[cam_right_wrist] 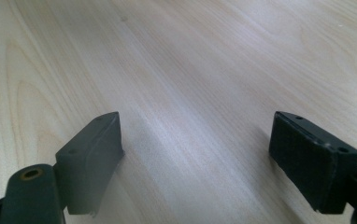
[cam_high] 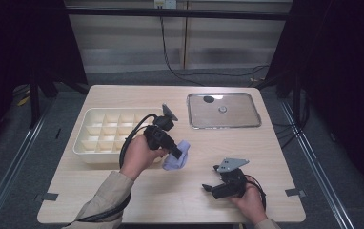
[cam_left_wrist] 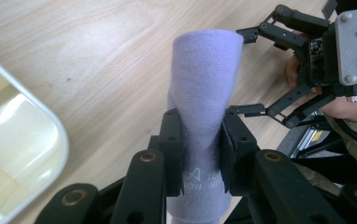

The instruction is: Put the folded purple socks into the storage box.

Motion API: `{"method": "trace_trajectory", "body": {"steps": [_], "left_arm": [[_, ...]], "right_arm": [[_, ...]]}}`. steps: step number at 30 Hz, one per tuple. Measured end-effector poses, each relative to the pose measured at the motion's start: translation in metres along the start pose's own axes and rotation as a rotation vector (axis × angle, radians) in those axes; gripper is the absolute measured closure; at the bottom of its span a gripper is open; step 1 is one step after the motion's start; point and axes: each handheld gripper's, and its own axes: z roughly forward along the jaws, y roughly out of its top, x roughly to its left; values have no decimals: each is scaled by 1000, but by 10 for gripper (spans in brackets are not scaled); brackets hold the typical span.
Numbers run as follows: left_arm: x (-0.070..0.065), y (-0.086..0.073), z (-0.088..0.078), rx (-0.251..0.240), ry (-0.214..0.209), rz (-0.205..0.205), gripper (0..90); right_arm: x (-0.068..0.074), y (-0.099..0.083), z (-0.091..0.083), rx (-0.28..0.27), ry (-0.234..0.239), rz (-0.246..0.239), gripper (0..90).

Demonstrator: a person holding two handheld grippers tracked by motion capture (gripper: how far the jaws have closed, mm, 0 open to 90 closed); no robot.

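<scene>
**Lilac cloth pinched in left gripper, right gripper idle**

Pale wood table [cam_high: 123, 191], dark curtains at both sides, grey floor beyond. Cream divided tray [cam_high: 87, 138] sits at table's left; flat metal tray [cam_high: 251, 119] at the far right, with a small round item on it that I can't identify.

I see the left gripper [cam_high: 175, 152] just off the cream tray's near right corner, pointing toward the table's middle. Its jaws pinch a lilac sock-like cloth [cam_left_wrist: 204, 88]: in the left gripper view the pads press into both sides of the fabric, which narrows at the pinch. One rounded end stands out past the jaw tips; the other end, with faint printed lettering, runs back between the jaws toward the gripper body. Cloth looks lifted off the wood, though I can't tell for sure.

Right gripper [cam_high: 211, 187] rests low near the table's front edge, well apart from the cloth, jaws spread wide with bare wood between them. From the left gripper view, I note the right gripper [cam_left_wrist: 256, 70] beyond the cloth, spread jaws facing it.
</scene>
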Motion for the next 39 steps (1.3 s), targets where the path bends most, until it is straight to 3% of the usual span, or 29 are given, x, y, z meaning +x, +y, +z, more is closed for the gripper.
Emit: {"method": "trace_trajectory", "body": {"steps": [5, 6, 9, 39], "left_arm": [[1, 2, -5, -8, 10, -3, 732], [1, 2, -5, -23, 7, -23, 731], [4, 3, -8, -14, 11, -11, 732], [19, 7, -31, -43, 42, -43, 732]], "right_arm": [[0, 0, 0, -1, 1, 1, 167], [0, 0, 0, 0, 1, 1, 167], [0, 0, 0, -1, 2, 1, 168], [0, 0, 0, 0, -1, 1, 167]]}}
